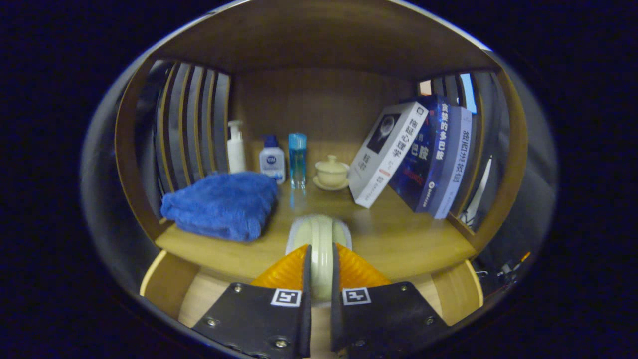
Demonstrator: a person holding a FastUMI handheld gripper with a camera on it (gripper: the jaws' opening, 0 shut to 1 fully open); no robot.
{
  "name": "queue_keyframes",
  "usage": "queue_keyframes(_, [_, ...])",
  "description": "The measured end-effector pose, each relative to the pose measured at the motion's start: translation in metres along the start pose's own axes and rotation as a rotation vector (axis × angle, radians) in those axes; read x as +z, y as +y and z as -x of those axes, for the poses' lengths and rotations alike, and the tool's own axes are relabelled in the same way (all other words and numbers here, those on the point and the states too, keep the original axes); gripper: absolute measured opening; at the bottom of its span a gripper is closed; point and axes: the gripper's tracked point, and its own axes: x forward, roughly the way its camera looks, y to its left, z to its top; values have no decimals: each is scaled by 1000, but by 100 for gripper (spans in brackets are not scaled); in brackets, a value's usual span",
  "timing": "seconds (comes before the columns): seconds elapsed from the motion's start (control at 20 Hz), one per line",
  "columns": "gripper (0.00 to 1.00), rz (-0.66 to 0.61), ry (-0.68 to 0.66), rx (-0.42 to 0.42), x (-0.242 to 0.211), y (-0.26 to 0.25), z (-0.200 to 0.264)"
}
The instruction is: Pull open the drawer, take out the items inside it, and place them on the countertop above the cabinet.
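The tongs point(319, 269) are clamped on a pale, cream-coloured rounded item point(320, 239), both fingers pressing its sides, and it is held on edge just above the front of the wooden worktop point(394, 244). Below the fingers the open drawer point(164, 284) shows its light wooden walls on either side.

Ahead of the tongs and to their left lies a folded blue towel point(222, 204), close beside the held item but apart from it. Beyond the towel, along the back wall, stand a white pump bottle point(236, 148), a small white bottle with a blue cap point(272, 159) and a tall clear blue bottle point(297, 159). Straight beyond the fingers sits a lidded cream cup on a saucer point(331, 173). To the right of it three books point(413, 154) lean leftward against the slatted side panel point(491, 144). Their spines carry Chinese characters, too small to read with certainty; the small bottle's label is also unclear.
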Motion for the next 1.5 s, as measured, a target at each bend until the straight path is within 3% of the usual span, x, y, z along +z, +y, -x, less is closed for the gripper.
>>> queue_keyframes(0.25, [16, -1, -22, -51, 12, -12, -36])
queue_keyframes(0.55, [16, 59, -43, -171, 20, -17, -62])
queue_keyframes(0.7, [16, 53, -49, -177, 22, -16, -65])
queue_keyframes(0.8, [19, 62, -30, -133, 18, -11, -64])
queue_keyframes(0.95, [36, 93, -42, -133, 18, -19, -50])
queue_keyframes(1.2, [98, 160, -28, -47, 11, -3, -17])
queue_keyframes(1.35, [98, 178, -42, -51, 12, -1, 6])
queue_keyframes(1.5, [98, 61, -35, -34, 17, 4, 32])
